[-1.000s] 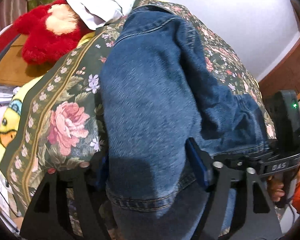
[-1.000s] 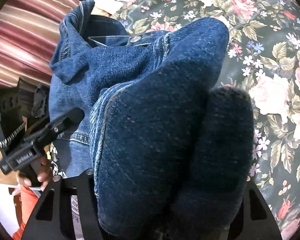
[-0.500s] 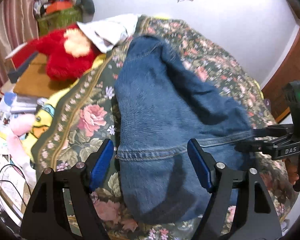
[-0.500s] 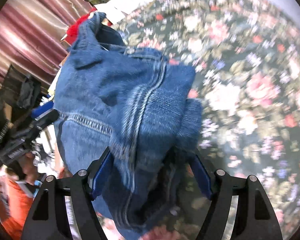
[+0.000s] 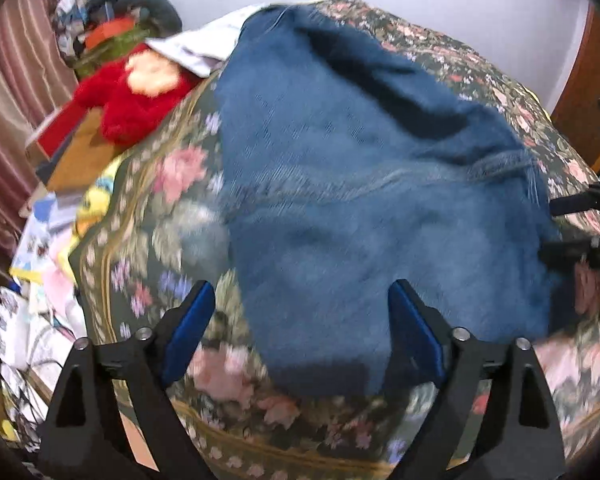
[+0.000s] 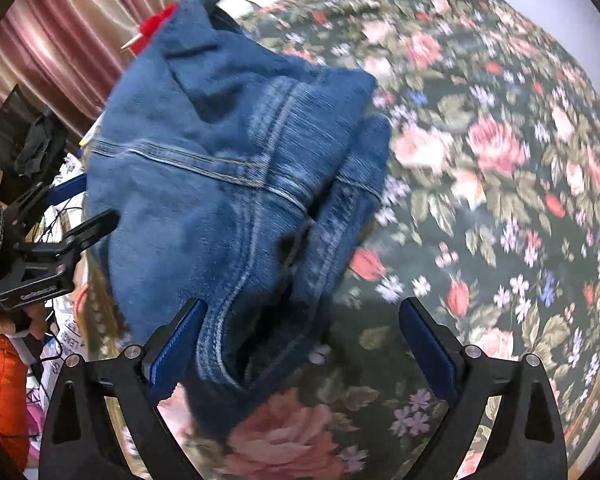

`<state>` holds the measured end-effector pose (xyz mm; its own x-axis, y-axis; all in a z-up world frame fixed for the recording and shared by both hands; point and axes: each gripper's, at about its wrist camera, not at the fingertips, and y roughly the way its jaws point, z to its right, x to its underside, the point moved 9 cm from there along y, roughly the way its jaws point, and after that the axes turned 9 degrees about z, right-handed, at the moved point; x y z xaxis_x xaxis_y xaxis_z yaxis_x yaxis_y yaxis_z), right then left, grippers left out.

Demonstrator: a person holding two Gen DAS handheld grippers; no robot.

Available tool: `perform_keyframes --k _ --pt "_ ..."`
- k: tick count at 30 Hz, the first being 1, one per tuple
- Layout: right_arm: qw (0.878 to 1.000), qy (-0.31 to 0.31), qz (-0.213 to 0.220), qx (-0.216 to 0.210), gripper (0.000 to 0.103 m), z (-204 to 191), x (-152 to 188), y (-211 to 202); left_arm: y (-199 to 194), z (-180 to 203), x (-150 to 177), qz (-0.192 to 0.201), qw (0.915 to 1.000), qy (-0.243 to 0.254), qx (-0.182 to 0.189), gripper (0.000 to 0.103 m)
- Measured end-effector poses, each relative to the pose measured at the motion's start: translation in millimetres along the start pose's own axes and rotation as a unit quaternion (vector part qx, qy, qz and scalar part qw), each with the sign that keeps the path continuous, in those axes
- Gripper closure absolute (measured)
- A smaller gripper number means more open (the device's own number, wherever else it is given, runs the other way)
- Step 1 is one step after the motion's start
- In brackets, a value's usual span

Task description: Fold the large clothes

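Note:
A blue denim jacket [image 5: 360, 200] lies folded on the floral bedspread [image 5: 172, 184]; it also shows in the right wrist view [image 6: 220, 184], bunched with a sleeve beside it. My left gripper [image 5: 300, 316] is open and empty just above the jacket's near edge. My right gripper [image 6: 304, 336] is open and empty over the jacket's lower corner. The left gripper shows in the right wrist view [image 6: 80, 208] at the jacket's left side. The right gripper's fingers [image 5: 568, 204] show at the right edge of the left wrist view.
A red plush toy [image 5: 132, 92] and a white cloth [image 5: 204, 44] lie at the bed's far left. Papers and clutter [image 5: 40, 240] lie beside the bed on the left. A pink curtain [image 6: 72, 32] hangs behind. The bedspread [image 6: 480, 160] stretches to the right.
Both grippers let go of the jacket, opened and drew back. The jacket dropped from being held up to lying on the bed.

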<state>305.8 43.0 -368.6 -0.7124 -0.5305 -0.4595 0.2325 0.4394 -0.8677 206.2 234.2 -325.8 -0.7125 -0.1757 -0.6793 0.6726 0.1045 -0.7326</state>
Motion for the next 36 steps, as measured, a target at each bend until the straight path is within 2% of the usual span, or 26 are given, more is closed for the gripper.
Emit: perform_keyframes --k 3,5,7,11,16,19,22,26,30,36 --pt "0.999 0.034 -0.008 -0.022 0.007 10 2 -8 -10 -10 3 -0.006 0.9992 -0.029 0.028 0.013" --pt "0.999 0.035 -0.005 -0.017 0.007 13 0 -17 -18 -19 -7 0.005 0.9996 -0.029 0.004 0.013" --pt "1.000 0.019 0.015 -0.005 0.007 12 -9 -30 -30 -27 -28 0.031 0.9990 -0.028 -0.012 0.013" --pt "0.997 0.005 0.073 0.000 0.007 9 -38 -55 -35 -29 -69 0.070 0.9971 -0.029 -0.010 0.013" --pt "0.993 0.017 0.119 0.009 0.007 8 -78 -64 -10 -20 -116 0.086 0.9957 0.018 -0.030 0.013" --pt "0.992 0.023 0.126 0.005 0.007 2 -97 -51 19 -16 -133 0.068 0.9972 0.022 -0.020 0.013" --pt "0.992 0.006 0.127 0.020 0.007 -2 -110 -26 47 -13 -148 0.053 0.9985 0.008 -0.009 0.013" --pt "0.992 -0.020 0.102 0.072 0.007 19 -115 20 85 -21 -156 0.025 0.9993 -0.022 -0.019 0.012" --pt "0.996 0.012 0.062 0.056 0.007 49 -102 54 116 -22 -144 -0.006 0.9995 -0.003 -0.032 0.009" --pt "0.996 0.005 0.071 0.062 0.007 50 -100 40 110 -25 -143 -0.007 0.9995 -0.022 -0.021 0.009"
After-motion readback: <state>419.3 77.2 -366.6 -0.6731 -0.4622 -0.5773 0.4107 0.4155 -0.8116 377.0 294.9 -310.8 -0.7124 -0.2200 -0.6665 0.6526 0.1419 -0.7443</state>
